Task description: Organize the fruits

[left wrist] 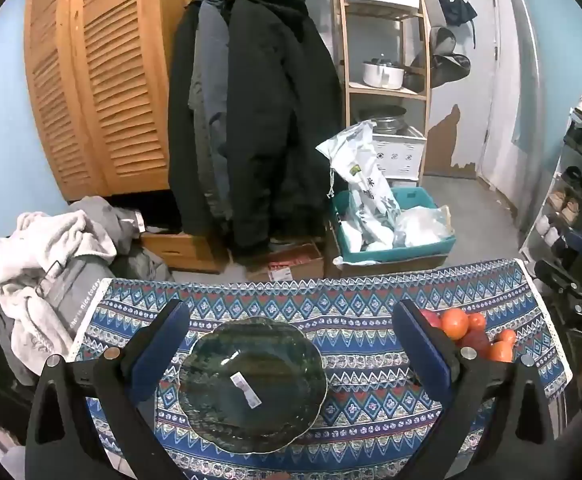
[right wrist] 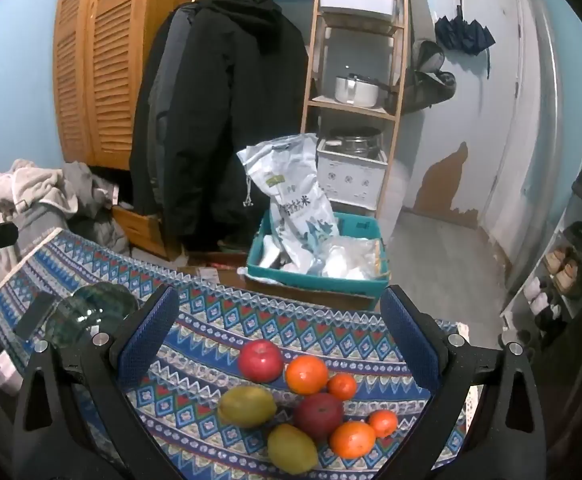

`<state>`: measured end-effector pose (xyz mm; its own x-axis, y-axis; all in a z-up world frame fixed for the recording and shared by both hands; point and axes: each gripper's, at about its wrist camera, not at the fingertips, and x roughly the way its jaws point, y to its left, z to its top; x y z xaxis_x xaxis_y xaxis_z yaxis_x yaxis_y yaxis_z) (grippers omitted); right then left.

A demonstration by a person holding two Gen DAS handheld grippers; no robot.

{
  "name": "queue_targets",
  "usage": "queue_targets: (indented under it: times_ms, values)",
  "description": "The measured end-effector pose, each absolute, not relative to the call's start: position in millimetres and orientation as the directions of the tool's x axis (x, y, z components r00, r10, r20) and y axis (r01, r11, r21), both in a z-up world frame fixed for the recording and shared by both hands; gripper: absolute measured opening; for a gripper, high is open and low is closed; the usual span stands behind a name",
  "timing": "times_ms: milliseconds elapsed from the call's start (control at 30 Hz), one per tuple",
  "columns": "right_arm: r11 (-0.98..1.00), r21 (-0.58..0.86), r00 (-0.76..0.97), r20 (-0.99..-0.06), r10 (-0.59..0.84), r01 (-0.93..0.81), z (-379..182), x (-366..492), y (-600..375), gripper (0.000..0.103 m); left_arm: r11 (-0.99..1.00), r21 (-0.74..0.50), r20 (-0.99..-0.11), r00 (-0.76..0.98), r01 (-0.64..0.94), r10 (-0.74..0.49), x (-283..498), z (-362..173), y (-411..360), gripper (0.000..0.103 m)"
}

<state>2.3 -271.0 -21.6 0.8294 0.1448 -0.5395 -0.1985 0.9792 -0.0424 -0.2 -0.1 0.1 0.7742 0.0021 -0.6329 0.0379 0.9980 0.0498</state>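
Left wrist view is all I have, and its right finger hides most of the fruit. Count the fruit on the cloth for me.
Observer: Eight pieces in the right wrist view: two apples, two lemons, four oranges.
Operator: Name the one farthest from the camera.
Observer: The bright red apple, touching the large orange beside it.
Operator: Say where the lemons are.
Observer: On the cluster's left: one lemon beside the dark red apple, the other lemon nearest the camera.
Operator: Report the right hand-held gripper.
Observer: The right hand-held gripper is open and empty, its fingers on either side of the fruit in view. No fruit is on the glass plate yet.
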Motion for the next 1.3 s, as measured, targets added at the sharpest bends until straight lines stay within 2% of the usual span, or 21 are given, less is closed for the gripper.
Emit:
queue_targets:
  times_ms: [1300]
  values:
    - [0.977,-0.060,0.814,-0.565,0.134,-0.202,-25.1,4.7,-271.1,0.099,0.997,0.043,-0.633,0.774,0.057,-0.017,-1.8,-2.5,2.2,0.102]
